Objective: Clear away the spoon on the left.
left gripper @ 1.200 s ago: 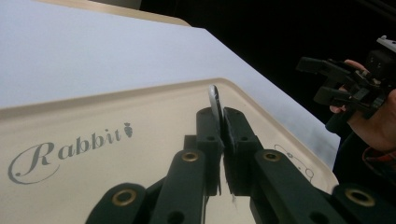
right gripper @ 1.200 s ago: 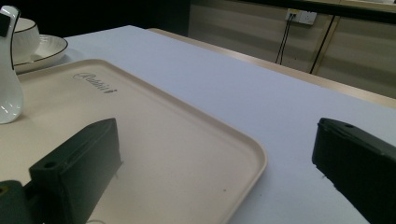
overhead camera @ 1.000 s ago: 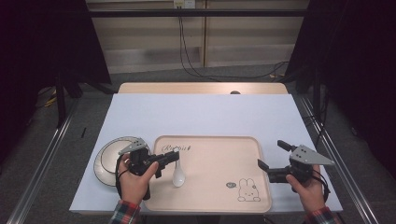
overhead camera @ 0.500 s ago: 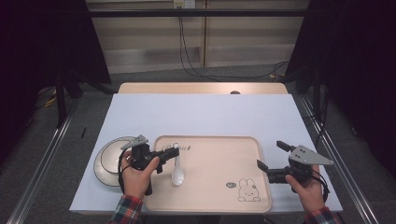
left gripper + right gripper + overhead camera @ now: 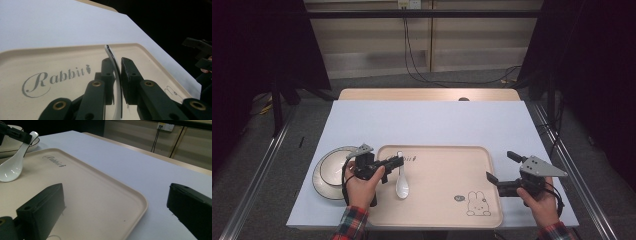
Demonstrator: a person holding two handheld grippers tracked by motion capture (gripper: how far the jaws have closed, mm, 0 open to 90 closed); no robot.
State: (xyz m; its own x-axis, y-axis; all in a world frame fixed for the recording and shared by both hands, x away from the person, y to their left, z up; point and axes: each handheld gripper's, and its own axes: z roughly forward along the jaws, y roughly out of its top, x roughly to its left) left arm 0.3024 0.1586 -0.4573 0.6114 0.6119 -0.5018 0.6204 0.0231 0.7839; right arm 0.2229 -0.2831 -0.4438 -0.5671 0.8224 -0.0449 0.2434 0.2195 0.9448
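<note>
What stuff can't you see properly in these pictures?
- Spoon bowl, left gripper view: cut off by the bottom edge, behind the jaws.
- White bowl, high view: its right part is hidden by the left hand-held gripper.
- Small round mark on the tray, high view: too small to read.

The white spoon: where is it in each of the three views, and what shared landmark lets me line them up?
High view: white spoon on the tray's left part, handle in the left gripper.
Left gripper view: its handle stands edge-on between the jaws, centre.
Right gripper view: upper left, bowl on the tray.
Shared landmark: the tray's Rabbit lettering.
</note>
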